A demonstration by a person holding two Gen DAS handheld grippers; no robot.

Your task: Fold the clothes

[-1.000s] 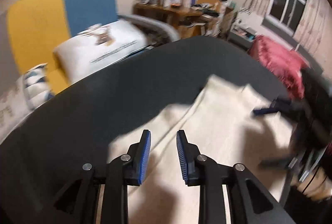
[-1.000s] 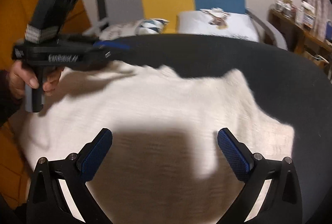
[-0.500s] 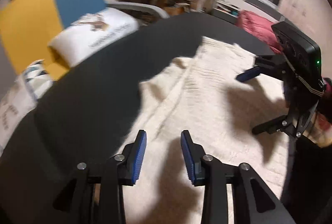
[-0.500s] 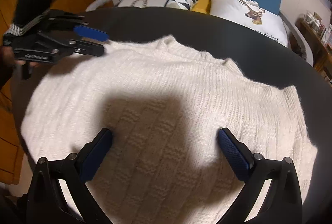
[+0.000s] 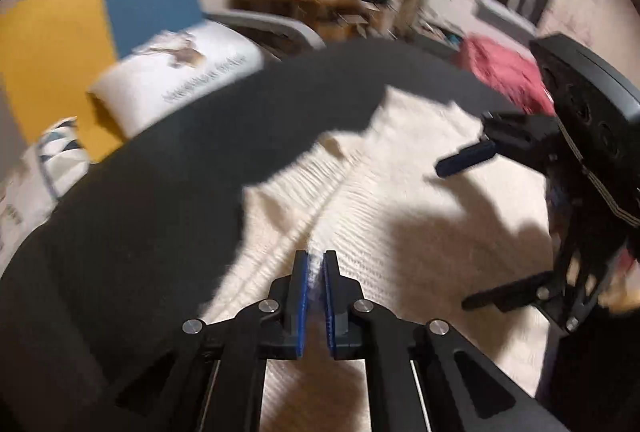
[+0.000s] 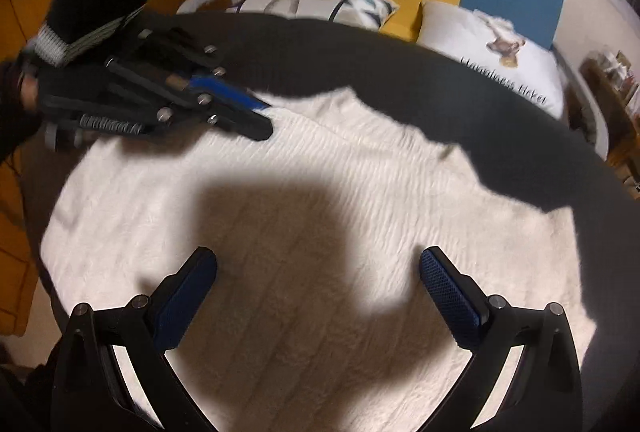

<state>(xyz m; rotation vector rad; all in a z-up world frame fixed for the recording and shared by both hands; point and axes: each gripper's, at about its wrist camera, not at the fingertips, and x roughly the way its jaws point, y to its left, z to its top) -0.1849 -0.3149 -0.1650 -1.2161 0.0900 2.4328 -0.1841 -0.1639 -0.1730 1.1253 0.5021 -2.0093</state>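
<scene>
Sweater [image 5: 400,192] pinched in left gripper [image 5: 316,264]; right gripper [image 6: 318,264] agape.

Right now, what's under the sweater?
The sweater lies spread on a dark round table. The left gripper pinches a ridge of knit. Anything beneath the fabric is hidden.

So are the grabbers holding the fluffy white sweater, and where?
The left gripper pinches the sweater at a raised ridge near its edge. The right gripper is wide open, holding nothing.
</scene>
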